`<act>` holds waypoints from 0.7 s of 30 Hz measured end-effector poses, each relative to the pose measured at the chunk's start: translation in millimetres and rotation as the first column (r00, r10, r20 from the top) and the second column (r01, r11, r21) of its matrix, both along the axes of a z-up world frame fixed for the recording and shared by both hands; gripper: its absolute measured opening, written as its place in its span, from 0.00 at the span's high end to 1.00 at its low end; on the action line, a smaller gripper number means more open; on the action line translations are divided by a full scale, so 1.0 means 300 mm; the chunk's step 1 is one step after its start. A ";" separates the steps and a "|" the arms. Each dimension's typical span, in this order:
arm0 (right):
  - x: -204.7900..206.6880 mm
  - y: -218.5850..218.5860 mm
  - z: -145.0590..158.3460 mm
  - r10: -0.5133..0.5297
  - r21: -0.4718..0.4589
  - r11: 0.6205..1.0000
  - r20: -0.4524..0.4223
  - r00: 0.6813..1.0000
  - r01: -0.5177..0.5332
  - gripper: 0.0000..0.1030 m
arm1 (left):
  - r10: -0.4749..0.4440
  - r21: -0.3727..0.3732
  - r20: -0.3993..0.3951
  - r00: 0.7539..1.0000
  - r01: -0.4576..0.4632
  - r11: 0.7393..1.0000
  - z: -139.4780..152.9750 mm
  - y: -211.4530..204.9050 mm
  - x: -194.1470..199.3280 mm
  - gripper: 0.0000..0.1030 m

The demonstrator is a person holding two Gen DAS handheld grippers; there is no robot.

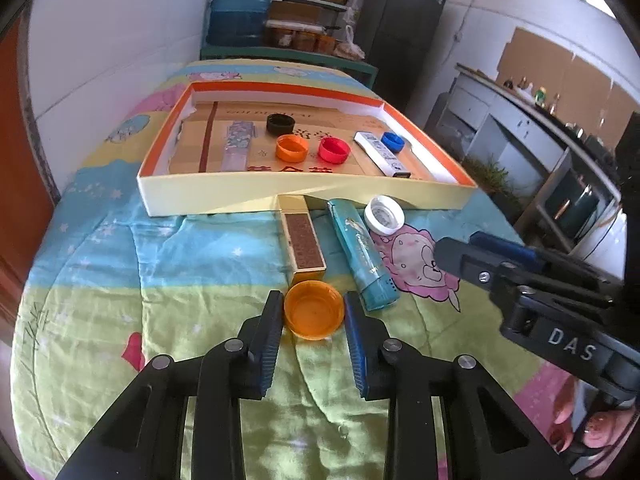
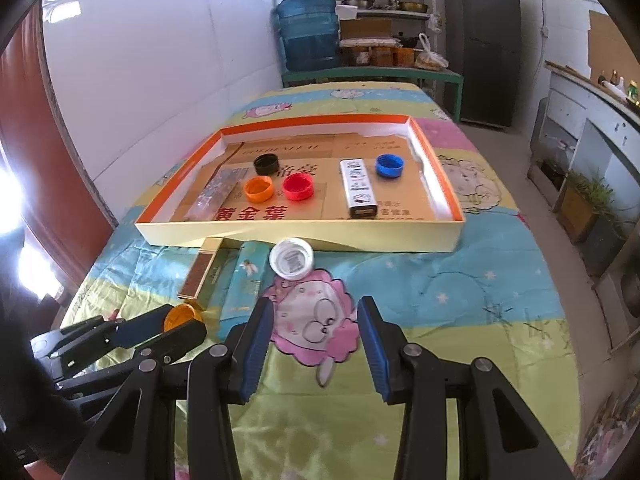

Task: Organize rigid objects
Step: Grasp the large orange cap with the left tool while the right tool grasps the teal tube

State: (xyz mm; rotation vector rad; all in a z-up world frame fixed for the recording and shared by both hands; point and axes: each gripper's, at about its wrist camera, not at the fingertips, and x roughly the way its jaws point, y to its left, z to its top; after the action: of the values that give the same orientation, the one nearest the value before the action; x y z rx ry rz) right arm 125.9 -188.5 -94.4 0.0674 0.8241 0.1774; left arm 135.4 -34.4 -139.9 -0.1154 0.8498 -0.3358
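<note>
My left gripper (image 1: 314,304) is shut on an orange bottle cap (image 1: 314,314) that rests on the quilt; it also shows in the right wrist view (image 2: 182,317). A gold-brown box (image 1: 303,245), a teal box (image 1: 362,254) and a white cap (image 1: 384,215) lie just beyond it, in front of the shallow orange-rimmed tray (image 1: 304,196). The tray holds black, orange, red and blue caps and two slim boxes. My right gripper (image 2: 316,312) is open and empty above the quilt, short of the white cap (image 2: 291,258).
The quilt covers a table against a white wall on the left. A blue water jug (image 2: 310,32), shelves and a dark fridge (image 2: 484,44) stand behind the table. A counter runs along the right.
</note>
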 end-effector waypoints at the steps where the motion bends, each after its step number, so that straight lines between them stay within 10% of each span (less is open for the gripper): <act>1: 0.005 0.008 -0.003 0.010 0.011 1.000 -0.006 1.000 -0.009 0.58 | 0.006 -0.009 0.001 1.000 -0.006 1.000 0.003 0.010 -0.004 0.70; 18: 0.123 0.188 -0.079 0.052 -0.047 0.997 -0.060 0.997 -0.055 0.59 | 0.099 -0.060 0.072 0.992 -0.095 0.994 0.082 0.160 -0.050 0.70; 21: 0.129 0.209 -0.081 0.056 -0.076 0.995 -0.052 0.997 -0.060 0.75 | 0.097 -0.062 0.072 0.993 -0.093 0.994 0.081 0.165 -0.048 0.70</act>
State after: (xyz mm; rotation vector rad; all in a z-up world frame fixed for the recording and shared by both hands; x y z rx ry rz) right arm 164.7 -125.9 -118.8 -0.0253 0.8827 0.1991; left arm 120.9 15.2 -115.8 -0.1964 0.7577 -0.2740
